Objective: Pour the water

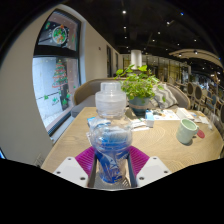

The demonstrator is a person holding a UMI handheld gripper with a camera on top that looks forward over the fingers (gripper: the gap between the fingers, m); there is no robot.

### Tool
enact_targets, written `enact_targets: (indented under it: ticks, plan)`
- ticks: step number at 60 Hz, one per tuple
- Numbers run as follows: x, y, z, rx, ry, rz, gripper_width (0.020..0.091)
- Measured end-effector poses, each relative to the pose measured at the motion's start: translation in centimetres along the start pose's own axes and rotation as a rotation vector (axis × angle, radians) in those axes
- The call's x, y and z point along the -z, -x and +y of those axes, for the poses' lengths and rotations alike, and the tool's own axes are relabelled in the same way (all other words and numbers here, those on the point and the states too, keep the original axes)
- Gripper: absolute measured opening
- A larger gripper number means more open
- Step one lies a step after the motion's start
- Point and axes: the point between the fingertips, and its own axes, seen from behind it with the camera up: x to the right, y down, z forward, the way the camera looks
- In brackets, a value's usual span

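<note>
Gripper view: upright bottle (110,135) between fingers (86,160)

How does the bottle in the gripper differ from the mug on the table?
The water bottle is clear plastic with a white cap; the mug is opaque pale green and open-topped. The bottle is taller and narrower, the mug squat with a handle. The bottle sits between the gripper's fingers, pads pressing it; the mug stands free on the wooden table. Both are upright.
</note>
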Motion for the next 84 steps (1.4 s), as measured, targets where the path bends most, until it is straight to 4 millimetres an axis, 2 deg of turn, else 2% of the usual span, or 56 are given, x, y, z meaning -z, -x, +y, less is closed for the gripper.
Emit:
enact_targets:
  ticks: [5,8,11,12,18,24,33,34,37,41,42,46,47,48,52,53,55,58,62,63,69,70,71,72,74,77,84]
  plan:
    - [-0.1,0.0,-0.2,-0.002,-0.005,-0.006,0.0395]
    - [-0.2,0.0,-0.6,-0.002,-0.003,-0.001,0.0367]
    - [-0.2,0.1,-1.1,0.003,0.002,-0.009,0.0369]
    - [-0.2,0.0,-1.1,0.003,0.002,-0.015,0.0336]
    - [0.3,-0.7,-3.5,-0.031,-0.009,-0.021,0.0336]
    - [0.8,-1.4,-7.4,-0.14,-0.046,-0.073,0.0336]
    - [2.2,-3.4,-14.7,-0.495,-0.084,-0.248,0.0336]
    - [1.5,-4.2,-15.2,-0.546,-0.089,-0.278,0.0336]
    - [1.3,-5.5,-17.2,-0.705,-0.091,-0.36,0.0334]
    - [2.0,-7.0,-20.1,-0.924,-0.092,-0.447,0.0333]
    - [1.1,-7.8,-20.4,-0.978,-0.098,-0.475,0.0334]
    - [0.0,-10.7,-21.7,-1.191,-0.104,-0.548,0.0332]
    - [0.9,-11.3,-22.3,-1.245,-0.097,-0.559,0.0331]
    - [0.0,-11.8,-22.3,-1.294,-0.1,-0.572,0.033]
    - [-1.5,-14.6,-22.1,-1.477,-0.095,-0.617,0.0331]
    - [-0.7,-15.5,-22.1,-1.522,-0.086,-0.626,0.0331]
    - [-2.3,-16.4,-21.6,-1.6,-0.075,-0.628,0.0332]
    - [-3.4,-18.0,-20.6,-1.715,-0.061,-0.646,0.0334]
    - [-4.6,-19.8,-19.4,-1.872,-0.045,-0.673,0.0334]
    - [-4.1,-20.4,-19.0,-1.913,-0.04,-0.676,0.0334]
    - [-6.4,-22.6,-16.6,-2.097,-0.028,-0.674,0.0332]
    - [-6.7,-22.9,-16.3,-2.111,-0.025,-0.671,0.0331]
    - [-5.4,-23.3,-16.0,-2.124,-0.017,-0.678,0.033]
    - [-6.4,-23.3,-16.0,-2.125,-0.012,-0.673,0.033]
    - [-6.6,-23.3,-15.4,-2.128,0.008,-0.665,0.0331]
    - [-6.5,-23.1,-15.0,-2.123,0.039,-0.666,0.0332]
    - [-6.5,-22.4,-15.4,-2.05,0.101,-0.665,0.0334]
